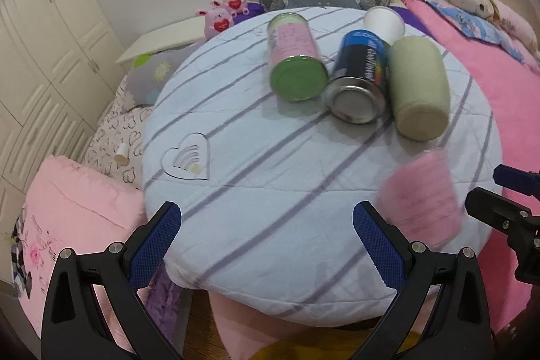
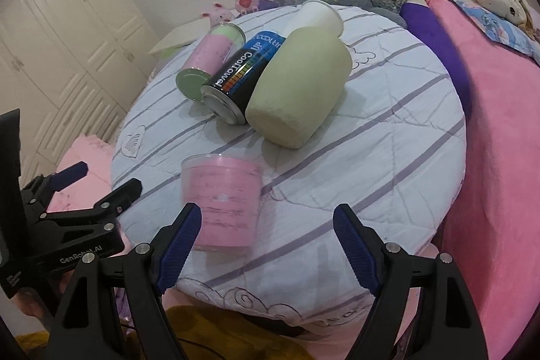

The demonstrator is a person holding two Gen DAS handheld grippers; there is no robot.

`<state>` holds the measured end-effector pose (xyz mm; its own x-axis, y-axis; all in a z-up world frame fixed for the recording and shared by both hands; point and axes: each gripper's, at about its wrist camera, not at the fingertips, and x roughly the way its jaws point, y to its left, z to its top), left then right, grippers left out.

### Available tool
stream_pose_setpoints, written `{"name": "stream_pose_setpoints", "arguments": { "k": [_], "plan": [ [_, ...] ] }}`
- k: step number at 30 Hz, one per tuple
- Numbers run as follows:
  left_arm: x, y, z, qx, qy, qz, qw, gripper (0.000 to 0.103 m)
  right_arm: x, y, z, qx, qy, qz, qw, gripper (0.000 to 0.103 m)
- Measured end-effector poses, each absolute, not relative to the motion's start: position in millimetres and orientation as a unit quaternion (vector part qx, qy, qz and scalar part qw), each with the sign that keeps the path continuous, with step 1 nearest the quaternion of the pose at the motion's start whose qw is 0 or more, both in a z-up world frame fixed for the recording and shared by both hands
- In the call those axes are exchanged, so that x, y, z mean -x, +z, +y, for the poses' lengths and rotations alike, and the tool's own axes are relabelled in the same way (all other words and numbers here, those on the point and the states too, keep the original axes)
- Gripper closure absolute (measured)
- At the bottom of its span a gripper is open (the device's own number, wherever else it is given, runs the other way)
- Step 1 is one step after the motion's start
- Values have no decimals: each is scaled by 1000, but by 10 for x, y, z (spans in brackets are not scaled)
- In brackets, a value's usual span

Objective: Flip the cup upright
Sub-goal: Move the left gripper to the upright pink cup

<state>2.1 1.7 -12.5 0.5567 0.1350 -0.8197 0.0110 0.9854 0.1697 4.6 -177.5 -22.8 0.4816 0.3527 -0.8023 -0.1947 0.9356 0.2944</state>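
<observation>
A pink cup (image 2: 222, 201) stands with its rim up near the front edge of the round quilted table (image 2: 388, 150), blurred by motion. It also shows in the left wrist view (image 1: 422, 198), tilted and blurred, at the right. My right gripper (image 2: 268, 245) is open, its left fingertip just in front of the cup. My left gripper (image 1: 266, 245) is open and empty over the table's front edge, left of the cup. The left gripper also shows in the right wrist view (image 2: 98, 181).
Several containers lie on their sides mid-table: a pale green cup (image 2: 300, 83), a dark can (image 2: 243, 80), a pink-green canister (image 2: 209, 59). A white cup (image 2: 320, 14) sits behind. Pink bedding (image 2: 499, 157) lies right, plush toys behind, wardrobe (image 1: 44, 56) left.
</observation>
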Motion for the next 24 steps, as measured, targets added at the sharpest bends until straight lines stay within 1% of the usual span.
{"name": "stream_pose_setpoints", "arguments": {
  "k": [5,14,24],
  "plan": [
    [-1,-108,-163,-56,40,479,875,0,-68,-224,-1965,-81,165,474,861,21],
    [-83,-124,-574,-32,38,501,864,0,-256,-413,-2326,-96,188,492,844,21],
    [-345,-264,-860,-33,78,530,844,0,-492,-512,-2481,-63,223,499,835,21]
  ]
}}
